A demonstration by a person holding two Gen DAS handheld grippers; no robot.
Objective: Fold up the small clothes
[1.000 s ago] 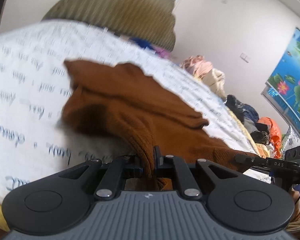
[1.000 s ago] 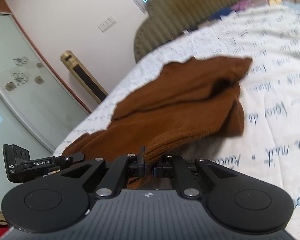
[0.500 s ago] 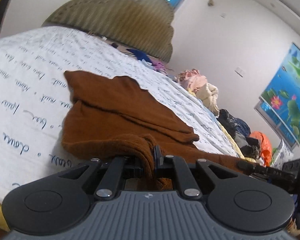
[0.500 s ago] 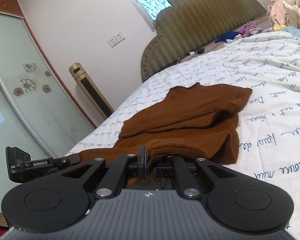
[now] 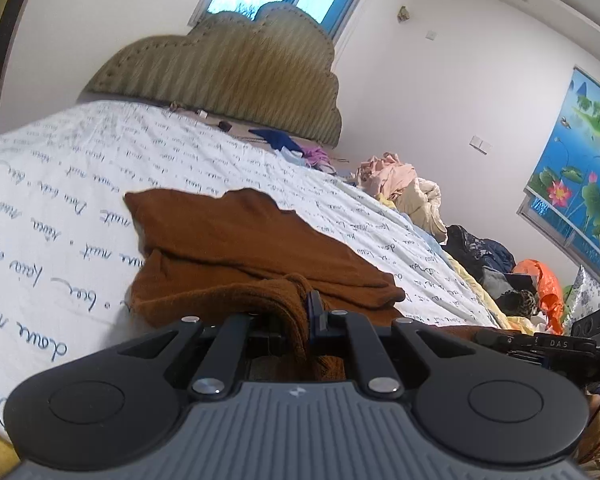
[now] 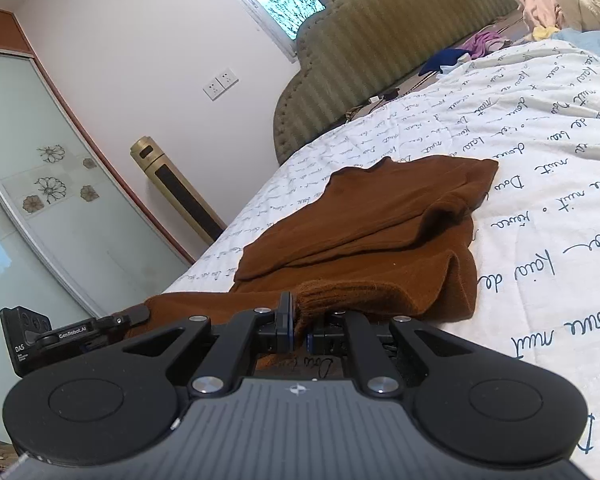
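Observation:
A brown knitted sweater (image 5: 236, 240) lies partly folded on the white bed sheet with blue script (image 5: 60, 184). My left gripper (image 5: 300, 320) is shut on the sweater's near ribbed hem, low by the bed's front edge. My right gripper (image 6: 300, 328) is shut on the same hem of the sweater (image 6: 380, 232) at its other corner. Each gripper shows at the edge of the other's view: the right one (image 5: 548, 344) and the left one (image 6: 60, 336). The fabric hides the fingertips.
A padded olive headboard (image 5: 236, 72) stands at the far end. Heaps of loose clothes (image 5: 404, 184) lie along the bed's right side, with an orange bag (image 5: 540, 280). A gold tower fan (image 6: 176, 192) and a glass wardrobe door (image 6: 28, 208) stand left of the bed.
Both grippers have lowered the held hem toward the sheet at the near edge of the bed. The sweater now lies flatter. Both stayed shut on it.

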